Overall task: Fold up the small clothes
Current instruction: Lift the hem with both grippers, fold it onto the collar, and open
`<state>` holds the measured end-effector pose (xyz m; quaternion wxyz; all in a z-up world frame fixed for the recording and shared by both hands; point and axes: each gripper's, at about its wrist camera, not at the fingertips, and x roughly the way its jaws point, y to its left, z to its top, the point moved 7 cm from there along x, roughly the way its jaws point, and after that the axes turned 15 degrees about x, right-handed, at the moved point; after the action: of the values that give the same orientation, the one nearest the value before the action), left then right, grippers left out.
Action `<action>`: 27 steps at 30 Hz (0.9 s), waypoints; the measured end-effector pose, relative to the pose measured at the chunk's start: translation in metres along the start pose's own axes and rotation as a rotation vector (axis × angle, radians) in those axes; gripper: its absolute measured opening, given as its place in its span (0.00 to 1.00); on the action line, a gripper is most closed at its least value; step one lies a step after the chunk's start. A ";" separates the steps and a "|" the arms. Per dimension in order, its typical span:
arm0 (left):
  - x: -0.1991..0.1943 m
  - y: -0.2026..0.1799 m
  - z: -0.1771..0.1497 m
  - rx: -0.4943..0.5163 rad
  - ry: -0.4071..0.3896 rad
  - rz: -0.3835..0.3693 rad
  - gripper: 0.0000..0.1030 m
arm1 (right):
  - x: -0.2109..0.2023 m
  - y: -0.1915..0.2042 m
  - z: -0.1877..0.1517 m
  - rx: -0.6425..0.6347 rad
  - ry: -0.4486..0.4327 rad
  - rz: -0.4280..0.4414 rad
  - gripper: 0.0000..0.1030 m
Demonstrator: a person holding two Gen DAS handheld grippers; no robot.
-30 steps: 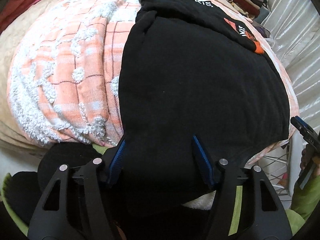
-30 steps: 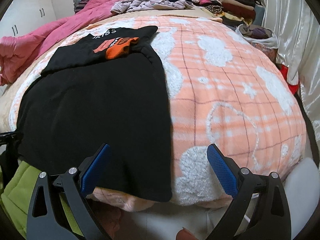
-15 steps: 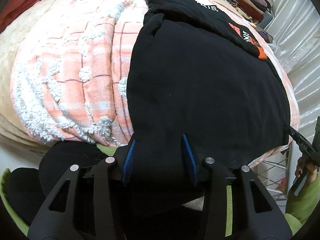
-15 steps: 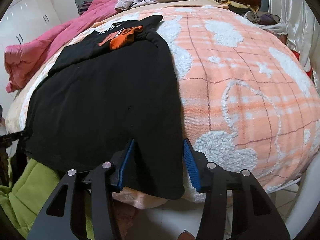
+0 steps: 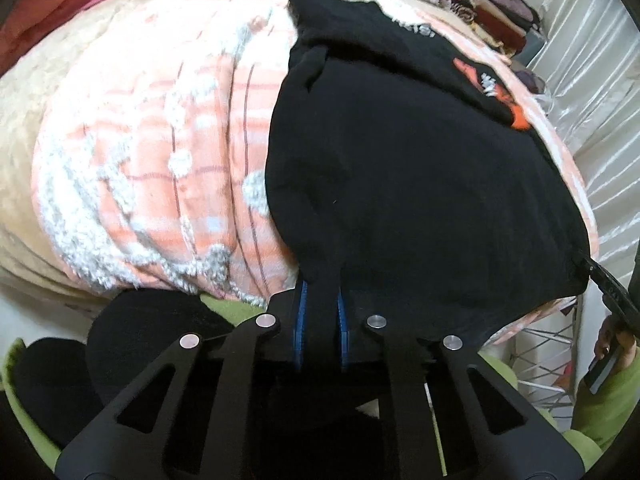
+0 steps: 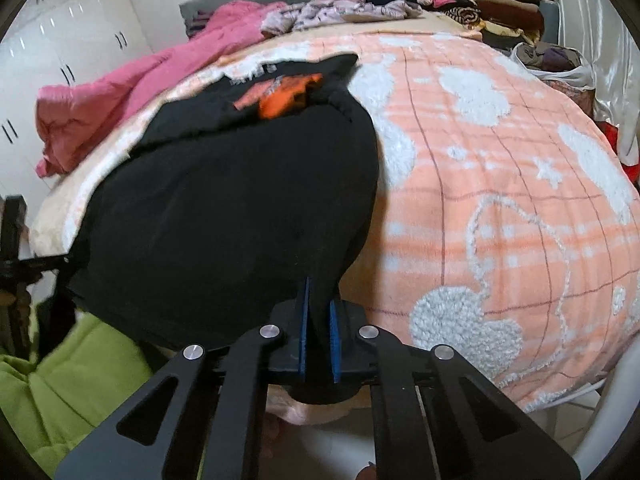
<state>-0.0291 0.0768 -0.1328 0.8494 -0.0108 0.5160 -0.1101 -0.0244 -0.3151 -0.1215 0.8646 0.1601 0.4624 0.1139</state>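
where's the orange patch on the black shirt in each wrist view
Left wrist: the orange patch sits upper right, near the far right edge of the black shirt.
Right wrist: the orange patch sits upper centre-left, at the shirt's far end.
Shared landmark: the stack of folded clothes at the bed's far corner, top right in both.

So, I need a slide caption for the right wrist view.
Right gripper shut on the near hem of a black shirt spread on a peach blanket.
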 end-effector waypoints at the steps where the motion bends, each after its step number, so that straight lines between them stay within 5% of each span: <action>1: -0.005 0.001 0.003 0.002 -0.018 0.002 0.05 | -0.002 0.001 0.002 0.001 -0.007 0.011 0.07; 15: -0.054 0.005 0.054 0.016 -0.185 0.040 0.05 | -0.045 0.032 0.065 0.018 -0.208 0.155 0.06; 27: -0.069 0.020 0.120 0.011 -0.291 0.054 0.05 | -0.052 0.040 0.138 0.019 -0.345 0.139 0.06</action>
<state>0.0496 0.0983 -0.0192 0.9179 -0.0079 0.3872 -0.0871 0.0607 -0.3202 0.0053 0.9195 0.2172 0.2961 0.1400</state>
